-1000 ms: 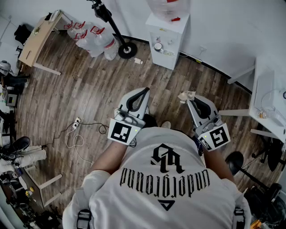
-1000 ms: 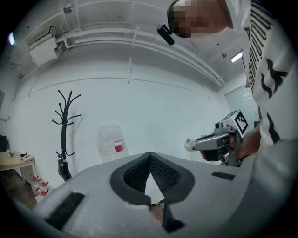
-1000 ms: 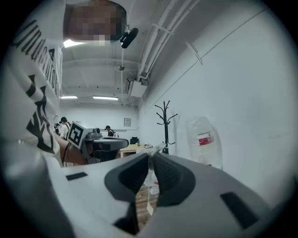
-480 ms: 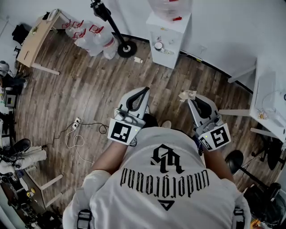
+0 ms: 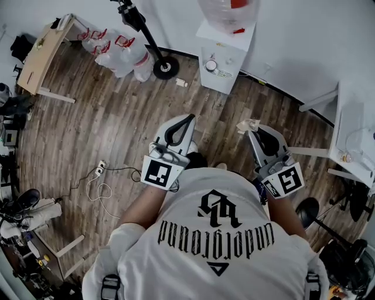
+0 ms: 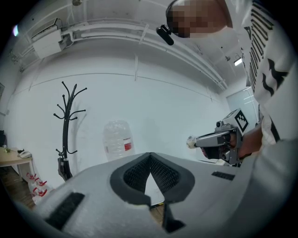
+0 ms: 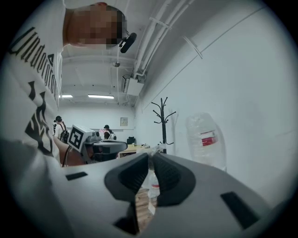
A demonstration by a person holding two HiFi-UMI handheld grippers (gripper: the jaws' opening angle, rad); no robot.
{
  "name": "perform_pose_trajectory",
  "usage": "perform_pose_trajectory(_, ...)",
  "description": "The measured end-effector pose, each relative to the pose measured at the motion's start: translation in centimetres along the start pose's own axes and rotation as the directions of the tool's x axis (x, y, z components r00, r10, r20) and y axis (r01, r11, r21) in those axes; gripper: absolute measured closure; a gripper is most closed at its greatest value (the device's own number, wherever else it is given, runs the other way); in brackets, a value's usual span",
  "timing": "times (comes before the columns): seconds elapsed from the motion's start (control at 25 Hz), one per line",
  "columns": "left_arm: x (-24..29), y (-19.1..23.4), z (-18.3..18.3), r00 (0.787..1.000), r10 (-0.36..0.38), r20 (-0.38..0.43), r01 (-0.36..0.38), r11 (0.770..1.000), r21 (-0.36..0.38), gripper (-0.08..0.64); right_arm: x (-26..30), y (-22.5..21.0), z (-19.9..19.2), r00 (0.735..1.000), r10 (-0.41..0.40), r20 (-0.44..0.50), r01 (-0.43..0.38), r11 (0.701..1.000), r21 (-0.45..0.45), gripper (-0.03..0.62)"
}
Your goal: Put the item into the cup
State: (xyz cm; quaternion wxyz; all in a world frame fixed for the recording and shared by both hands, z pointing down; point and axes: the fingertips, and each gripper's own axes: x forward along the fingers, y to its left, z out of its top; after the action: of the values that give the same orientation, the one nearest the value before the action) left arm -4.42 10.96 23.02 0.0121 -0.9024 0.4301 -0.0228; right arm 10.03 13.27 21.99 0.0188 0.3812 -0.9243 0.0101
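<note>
My right gripper [image 5: 251, 131] is shut on a small pale crumpled item [image 5: 246, 125], which sticks out past its tips over the wood floor. The left gripper view shows that item [image 6: 191, 142] at the right gripper's nose, and in the right gripper view it [image 7: 157, 148] peeks out between the jaw tips [image 7: 151, 155]. My left gripper [image 5: 191, 119] is held level beside it, shut with nothing in it; its tips meet [image 6: 150, 155]. A small round cup-like thing [image 5: 211, 64] sits on the white water dispenser [image 5: 225, 53] ahead, well beyond both grippers.
A big water bottle [image 5: 225, 12] tops the dispenser. A coat rack base [image 5: 166, 65] and several water jugs [image 5: 117, 50] stand to its left, with a wooden table [image 5: 44, 50] at far left. A white desk [image 5: 351, 140] is on the right. Cables [image 5: 99, 181] lie on the floor.
The room has slid slightly down in the head view, so the dispenser looks a little nearer. Both grippers keep their pose, and the right one still holds the item.
</note>
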Motion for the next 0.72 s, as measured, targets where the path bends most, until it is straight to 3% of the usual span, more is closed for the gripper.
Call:
perform_pose_trajectory(0.48, 1.1, 13.6, 0.7, 0.999, -0.052, 0.01, 0.052, 0.998, 0.02, 0.554, 12.6, -0.8, 1.1, 0.998, -0.069, 0.001, 0.069, 0.998, 0.014, 0.545)
perform_pose_trajectory(0.72, 0.1, 18.1, -0.1, 0.999, -0.035, 0.004, 0.035, 0.999, 0.02, 0.554, 16.8, -0.4, 0.5, 0.997, -0.072, -0.018, 0.073, 0.996, 0.044, 0.545)
